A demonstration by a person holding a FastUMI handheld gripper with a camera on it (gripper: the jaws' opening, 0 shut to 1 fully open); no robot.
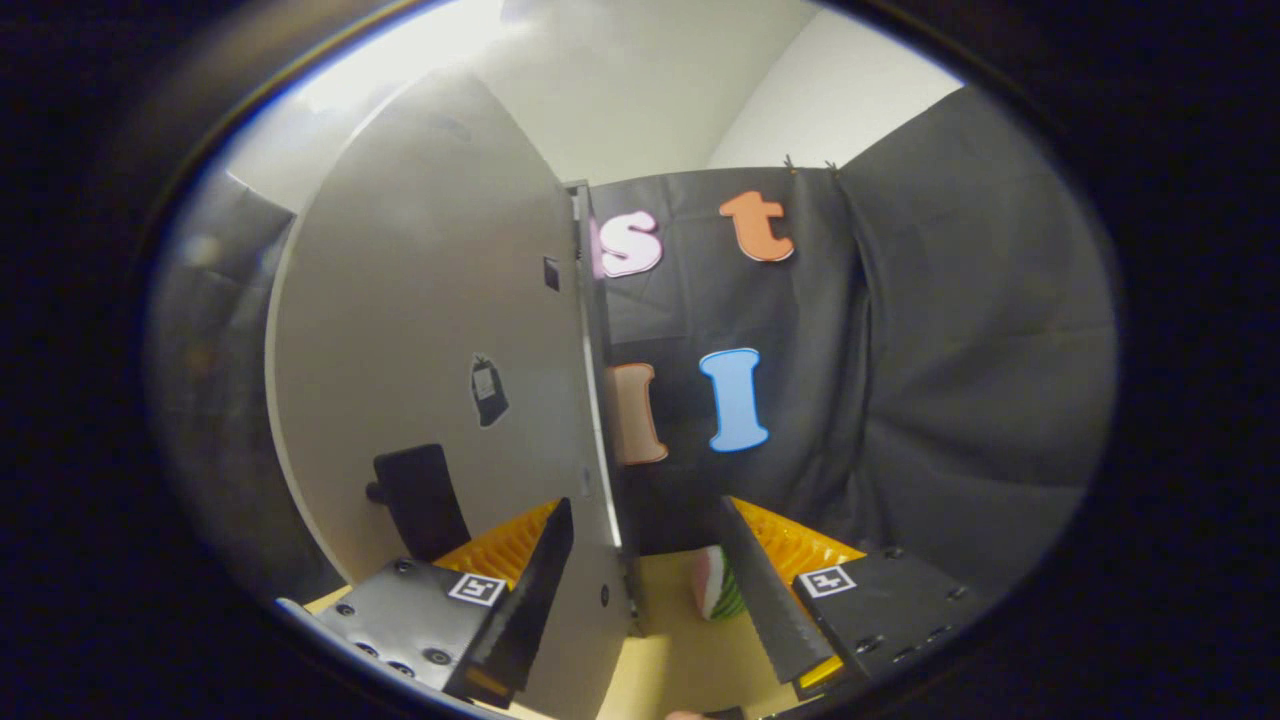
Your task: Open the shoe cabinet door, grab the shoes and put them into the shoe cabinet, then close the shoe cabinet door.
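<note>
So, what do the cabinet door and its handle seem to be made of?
The cabinet door, its edge between the open tongs, looks like painted or laminated board: flat, pale grey, matte, with a thin straight edge. The handle looks like dark matte plastic, though metal is possible.

The cabinet door (430,330) is pale grey, with a black handle (420,500); the counter (680,660) is light yellow; a ball (722,584) is striped pink, white and green.

The cabinet door (430,330) stood edge-on between the spread fingers of the gripper (640,610), walling off pretty much the whole left half of the frame, while right of its edge there was open tabletop (680,660) with just a small striped thing (722,585) in front of the right finger.
</note>
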